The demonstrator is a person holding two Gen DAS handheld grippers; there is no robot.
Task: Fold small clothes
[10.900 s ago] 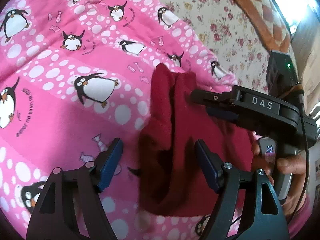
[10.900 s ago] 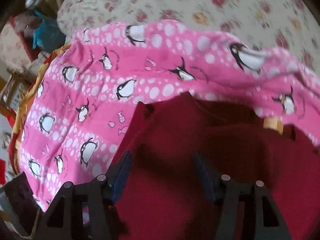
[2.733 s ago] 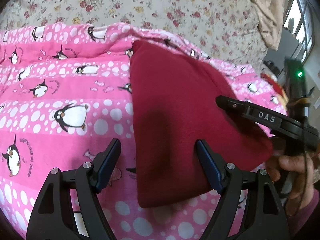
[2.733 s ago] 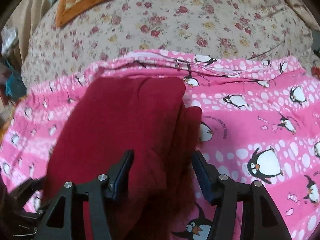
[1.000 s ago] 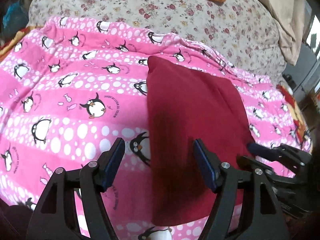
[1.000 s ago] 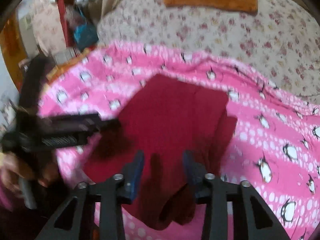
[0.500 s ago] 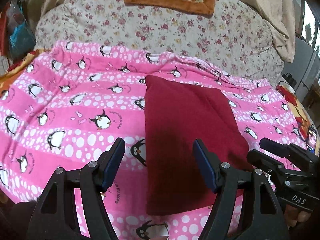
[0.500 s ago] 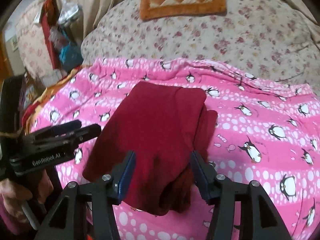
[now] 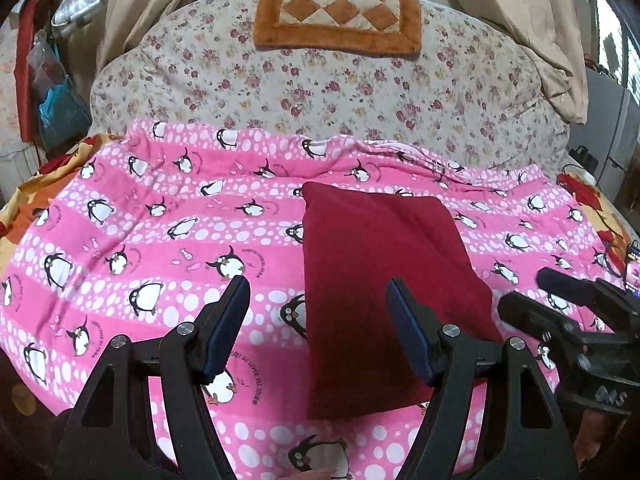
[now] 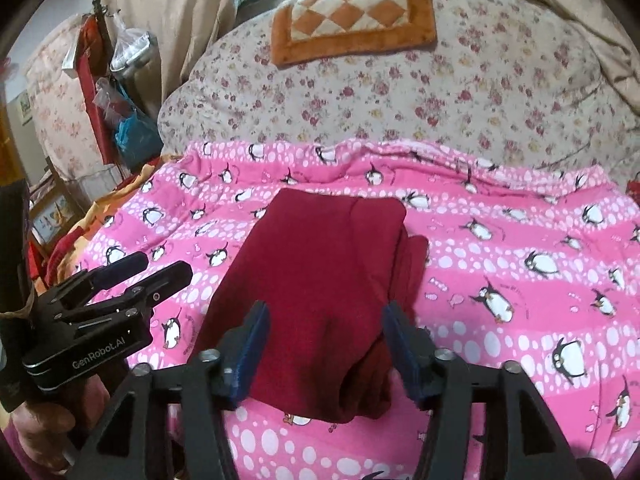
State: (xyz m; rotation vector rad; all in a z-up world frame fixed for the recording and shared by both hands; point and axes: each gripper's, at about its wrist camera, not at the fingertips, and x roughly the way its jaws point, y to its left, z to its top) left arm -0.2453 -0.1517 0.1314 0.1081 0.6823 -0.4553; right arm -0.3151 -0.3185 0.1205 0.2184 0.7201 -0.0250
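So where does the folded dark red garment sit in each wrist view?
Left wrist view: the folded dark red garment lies right of centre on the pink penguin blanket, reaching down between the open left tool's fingers.
Right wrist view: the garment lies at centre, its near end between the open right tool's fingers.
Shared landmark: the orange checkered cushion at top centre.

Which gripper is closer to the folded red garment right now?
Right, by a little. The right gripper hovers open over the red garment's near edge; the left gripper, also open, straddles its left edge, mostly over the pink blanket.
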